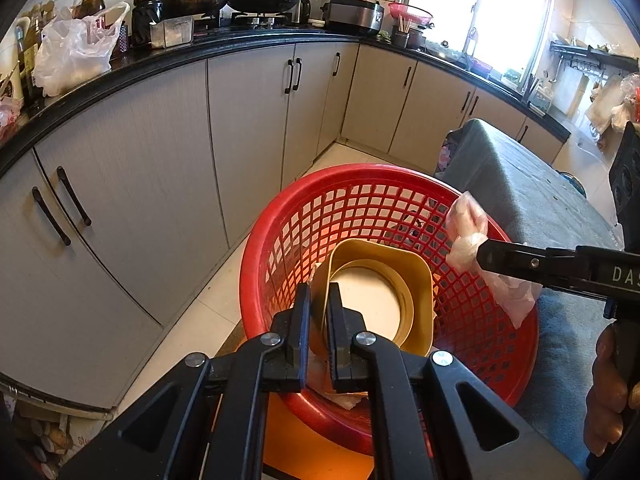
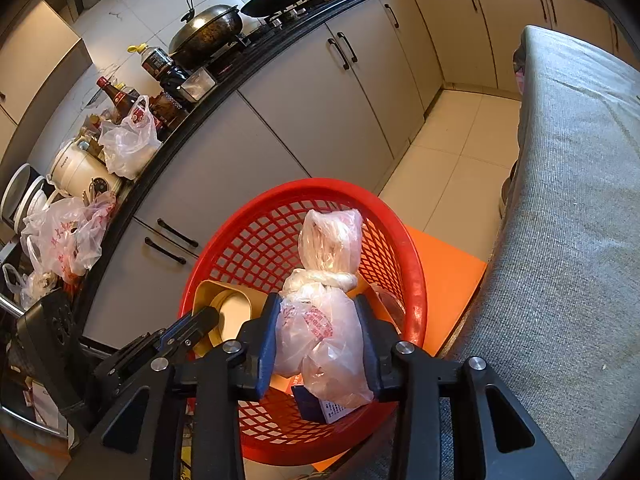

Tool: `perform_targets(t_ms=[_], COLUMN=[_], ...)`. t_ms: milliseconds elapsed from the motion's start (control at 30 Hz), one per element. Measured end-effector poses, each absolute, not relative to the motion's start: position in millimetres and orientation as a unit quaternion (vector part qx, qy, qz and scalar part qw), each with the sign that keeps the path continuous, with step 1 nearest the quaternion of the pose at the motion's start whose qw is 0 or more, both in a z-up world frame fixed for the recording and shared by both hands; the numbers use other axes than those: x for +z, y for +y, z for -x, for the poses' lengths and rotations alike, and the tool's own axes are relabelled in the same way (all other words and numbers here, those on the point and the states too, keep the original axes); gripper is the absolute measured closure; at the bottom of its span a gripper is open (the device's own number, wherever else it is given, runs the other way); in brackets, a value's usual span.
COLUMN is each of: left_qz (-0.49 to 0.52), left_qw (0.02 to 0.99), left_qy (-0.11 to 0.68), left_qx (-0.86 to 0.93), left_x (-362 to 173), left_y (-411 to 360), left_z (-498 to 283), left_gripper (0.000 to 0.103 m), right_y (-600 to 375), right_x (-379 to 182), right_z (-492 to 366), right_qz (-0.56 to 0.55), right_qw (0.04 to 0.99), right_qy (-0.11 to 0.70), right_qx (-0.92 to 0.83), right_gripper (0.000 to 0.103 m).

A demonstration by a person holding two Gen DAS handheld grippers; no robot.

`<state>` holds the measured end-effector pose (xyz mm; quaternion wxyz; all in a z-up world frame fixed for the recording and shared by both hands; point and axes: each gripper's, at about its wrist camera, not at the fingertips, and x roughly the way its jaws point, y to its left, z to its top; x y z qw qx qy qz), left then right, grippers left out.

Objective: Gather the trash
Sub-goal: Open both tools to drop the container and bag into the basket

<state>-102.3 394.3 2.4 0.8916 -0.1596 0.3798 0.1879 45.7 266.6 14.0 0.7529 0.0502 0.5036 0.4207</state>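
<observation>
Reading what I could, only "DA" showed in pale letters on the right gripper (image 1: 486, 258) body, cut off at the frame edge; red print on the bag (image 2: 320, 320) was too crumpled to make out, and the bottle labels on the bench (image 1: 120, 68) were too small.

That gripper hung over the red basket (image 1: 520, 340), its blue-faced fingers (image 2: 266, 344) set a moderate way apart with the bag between them. Both pads lay against the bag's sides, though I could not tell how firmly they pressed. The bag was thin, translucent pinkish plastic, knotted near the middle, its upper half puffed above the knot and its lower half bulging between the fingers. It sat over the basket's inside, near the rim on the side of the grey-covered table (image 2: 580, 240).

The left gripper (image 1: 318, 320) had its fingers pinched nearly together on the thin wall of a yellow tub (image 1: 384, 280), one finger outside the wall and one inside. The tub was square-mouthed with rounded corners, pale and round at the bottom, and stood tilted inside the basket. A blue-and-white carton (image 2: 324, 406) lay lower in the basket beneath the bag. The basket stood on an orange board (image 2: 444, 280) on the tiled floor.
</observation>
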Motion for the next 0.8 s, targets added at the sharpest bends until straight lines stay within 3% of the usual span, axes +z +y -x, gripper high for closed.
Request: perform_targets(t_ms=[167, 467, 567, 633, 800], left_qz=[0.158, 0.160, 0.159, 0.158, 0.165], left_qw=[0.891, 0.893, 0.895, 0.896, 0.896], left_qy=[0.381, 0.377, 0.372, 0.368, 0.363], left_qx=[0.188, 0.186, 0.188, 0.191, 0.194], left_x=[2.5, 5.1, 8.0, 10.1, 13.5], left_y=[394.9, 395.0, 393.6, 393.0, 393.0], left_z=[102.4, 103.9, 105.7, 107.0, 110.0], left_gripper=[0.096, 0.087, 0.080, 0.069, 0.065], right_y=[266.1, 261.4, 257.5, 254.9, 245.9], right_x=[13.9, 19.2, 23.2, 26.9, 36.4], right_z=[-45.6, -42.5, -40.2, -37.6, -31.7], right_qz=[-0.052, -0.058, -0.061, -0.061, -0.056], right_qw=[0.753, 0.753, 0.755, 0.756, 0.767], right_qy=[0.504, 0.500, 0.497, 0.493, 0.481], right_qx=[0.420, 0.424, 0.425, 0.426, 0.421], right_gripper=[0.061, 0.061, 0.061, 0.061, 0.055])
